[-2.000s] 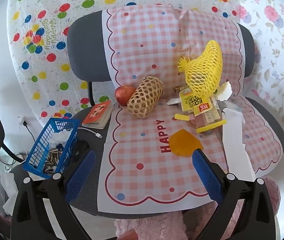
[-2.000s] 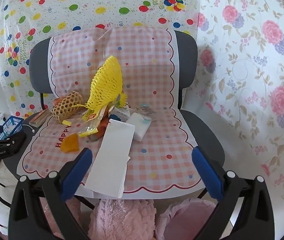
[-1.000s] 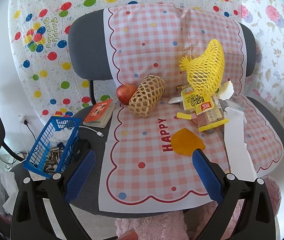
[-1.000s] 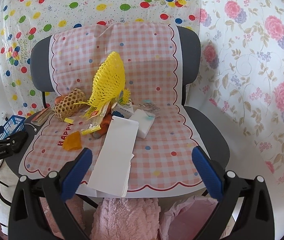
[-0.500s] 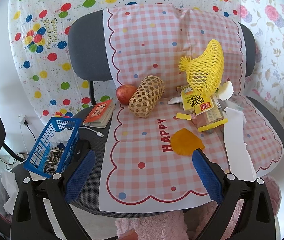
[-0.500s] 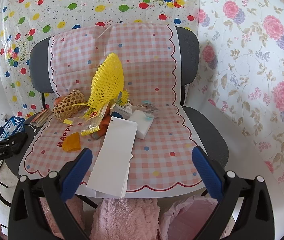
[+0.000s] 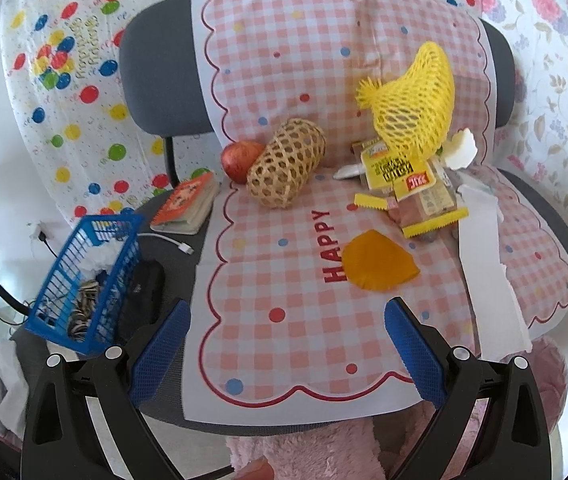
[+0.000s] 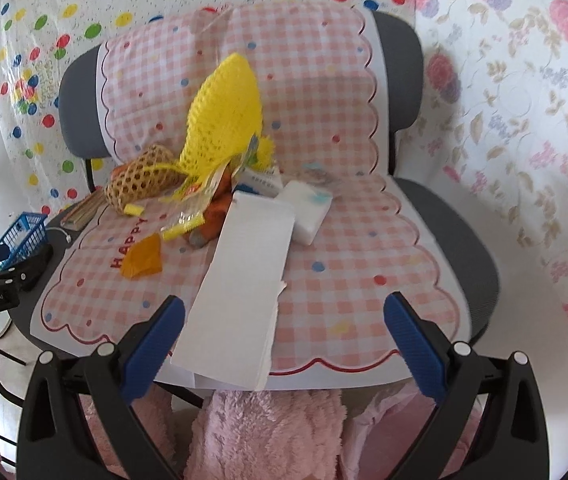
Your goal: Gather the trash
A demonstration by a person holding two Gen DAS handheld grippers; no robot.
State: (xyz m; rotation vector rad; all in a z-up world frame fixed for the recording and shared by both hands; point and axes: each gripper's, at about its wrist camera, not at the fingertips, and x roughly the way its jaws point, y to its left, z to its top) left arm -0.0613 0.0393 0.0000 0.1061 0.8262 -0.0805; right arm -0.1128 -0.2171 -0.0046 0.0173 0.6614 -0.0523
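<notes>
Trash lies on a pink checked cloth (image 7: 284, 280) over a grey chair seat: a yellow foam net (image 7: 412, 100), yellow snack wrappers (image 7: 412, 184), an orange peel (image 7: 376, 266) and a long white paper strip (image 7: 488, 276). In the right wrist view the net (image 8: 223, 116), peel (image 8: 143, 258) and paper strip (image 8: 247, 292) show too. A blue basket (image 7: 83, 276) holding scraps stands at the left. My left gripper (image 7: 286, 332) is open and empty before the seat's front edge. My right gripper (image 8: 284, 328) is open and empty over the paper's near end.
A woven bamboo tube (image 7: 286, 168), a red apple (image 7: 239, 160), an orange notebook (image 7: 187, 208) and a white cable (image 7: 175, 242) lie on the seat's left. A white tissue pack (image 8: 308, 212) sits behind the paper. Pink fluffy fabric (image 8: 267, 432) hangs below the seat.
Both views have shifted only slightly; the left gripper has eased a little closer to the seat. Nothing has been taken hold of or moved.
</notes>
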